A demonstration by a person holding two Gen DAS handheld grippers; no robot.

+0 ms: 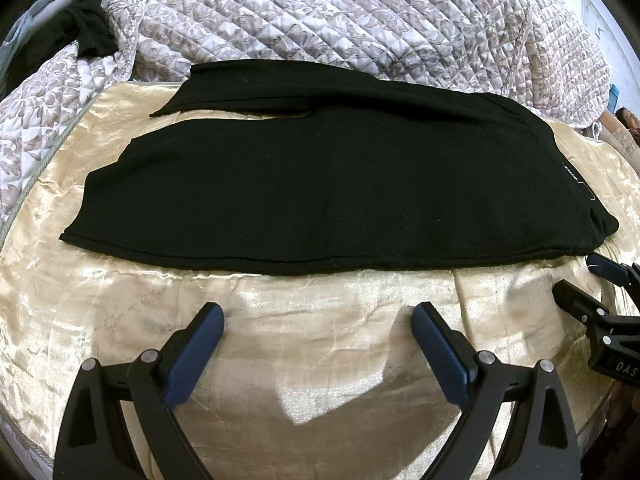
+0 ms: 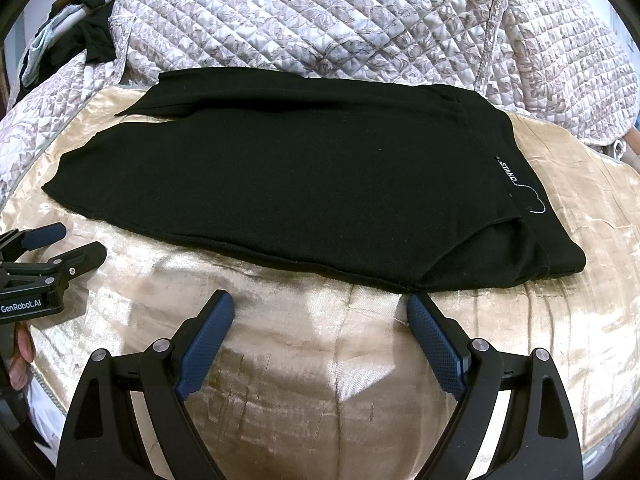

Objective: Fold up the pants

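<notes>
Left wrist view: the black pants [image 1: 320, 184] lie flat on a gold satin sheet [image 1: 320, 344] covering the bed, legs stacked and running left, waistband to the right. The left gripper [image 1: 318, 320] hovers just short of the near hem, jaws spread wide and holding nothing. In the right wrist view, the right gripper [image 2: 320, 310] sits near the waist end, jaws likewise spread and empty, its right fingertip [image 2: 416, 304] just beside the pants' near edge. A floral quilt [image 2: 340, 20] is bunched behind the pants, with dark clothes [image 2: 94, 36] at far left.
</notes>
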